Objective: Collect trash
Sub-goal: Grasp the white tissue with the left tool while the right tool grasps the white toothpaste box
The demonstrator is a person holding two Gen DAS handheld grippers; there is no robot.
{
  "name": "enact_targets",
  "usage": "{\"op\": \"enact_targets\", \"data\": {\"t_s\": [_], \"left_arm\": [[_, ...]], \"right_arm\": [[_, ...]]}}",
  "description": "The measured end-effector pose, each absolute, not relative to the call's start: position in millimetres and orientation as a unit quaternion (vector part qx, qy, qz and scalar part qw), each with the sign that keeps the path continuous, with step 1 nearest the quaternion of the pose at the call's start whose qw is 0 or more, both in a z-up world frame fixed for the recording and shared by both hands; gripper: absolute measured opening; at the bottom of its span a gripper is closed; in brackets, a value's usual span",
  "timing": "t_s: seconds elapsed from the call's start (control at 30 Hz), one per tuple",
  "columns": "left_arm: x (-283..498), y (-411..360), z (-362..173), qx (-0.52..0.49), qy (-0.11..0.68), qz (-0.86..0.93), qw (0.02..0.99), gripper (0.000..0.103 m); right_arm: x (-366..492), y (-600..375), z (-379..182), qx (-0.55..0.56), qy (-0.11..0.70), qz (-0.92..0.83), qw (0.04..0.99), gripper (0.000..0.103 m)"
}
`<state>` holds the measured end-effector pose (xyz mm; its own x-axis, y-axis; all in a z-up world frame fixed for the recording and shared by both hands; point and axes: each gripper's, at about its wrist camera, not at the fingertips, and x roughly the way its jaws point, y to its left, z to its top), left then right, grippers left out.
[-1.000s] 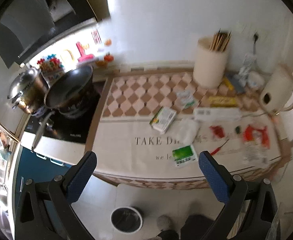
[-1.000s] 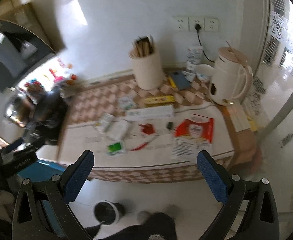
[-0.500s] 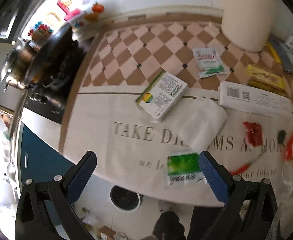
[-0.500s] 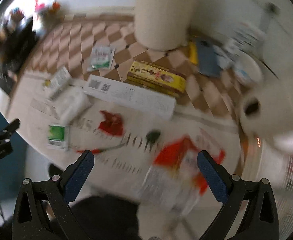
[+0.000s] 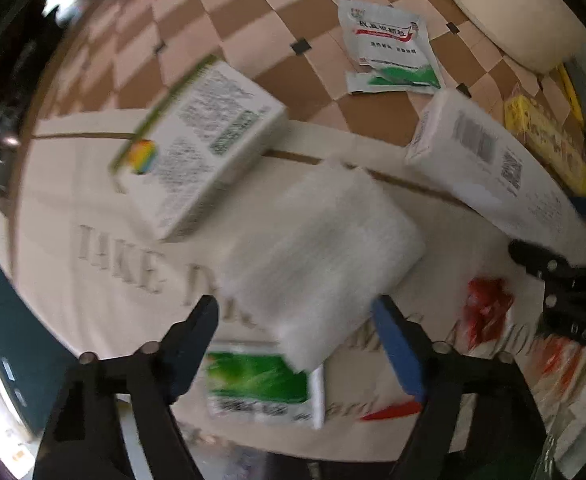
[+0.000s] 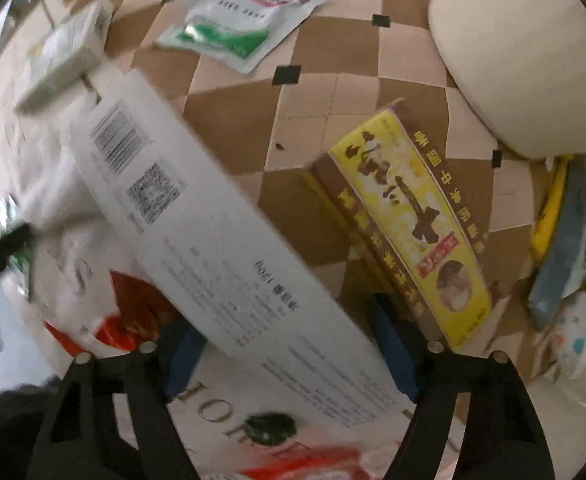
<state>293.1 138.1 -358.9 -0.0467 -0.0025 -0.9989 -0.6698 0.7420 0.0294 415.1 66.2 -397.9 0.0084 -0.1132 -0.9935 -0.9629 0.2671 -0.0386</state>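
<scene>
Trash lies scattered on a cloth-covered counter. My left gripper points down over a white folded pad and a green packet. Its jaws are closing with the pad's near corner between the blue fingers, and I see no firm press. My right gripper hangs over a long white box with barcodes. That box runs diagonally between its closing jaws, and the pads look close to its sides. The right gripper's black body shows at the left wrist view's right edge.
A green-edged white box, a white-green sachet and a red wrapper lie nearby. A yellow box sits right of the long box. A cream utensil holder stands behind. The counter edge is just below both grippers.
Both grippers have dropped from high above the counter to just over the trash and tilted to point down. Their jaws have narrowed. The right one swung over the long white box.
</scene>
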Motion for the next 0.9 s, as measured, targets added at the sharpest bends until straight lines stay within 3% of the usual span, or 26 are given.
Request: {"op": "enact_targets", "data": {"t_s": [0.03,0.07,0.13,0.2,0.23,0.4,0.63,0.9], "left_arm": [[296.8,140.0,-362.3,-0.257,0.673,0.258,0.644,0.072],[300.0,141.4,-365.1,-0.26,0.672,0.256,0.644,0.062],[304.4,143.9,-364.3,-0.265,0.666,0.257,0.648,0.053],[307.9,146.4,-359.3,-0.265,0.66,0.261,0.653,0.016],[309.1,148.3,-357.9,-0.271,0.659,0.26,0.652,0.009],[313.2,148.7,-340.8,-0.238,0.649,0.293,0.661,0.007],[306.6,140.7,-299.8,-0.197,0.613,0.342,0.684,0.007],[282.7,133.3,-272.3,-0.178,0.565,0.376,0.712,0.007]], "right_arm": [[419.1,64.6,-397.6,-0.45,0.59,0.391,0.545,0.07],[422.3,62.8,-397.9,-0.445,0.594,0.386,0.548,0.069],[430.9,55.0,-399.3,-0.423,0.61,0.373,0.557,0.068],[436.0,48.9,-401.9,-0.404,0.619,0.366,0.566,0.068],[436.3,47.4,-403.4,-0.4,0.619,0.365,0.569,0.068],[436.2,38.5,-404.9,-0.393,0.618,0.359,0.579,0.067],[414.6,32.0,-390.0,-0.371,0.606,0.375,0.596,0.057],[408.1,19.7,-339.9,-0.309,0.596,0.381,0.636,0.051]]}}
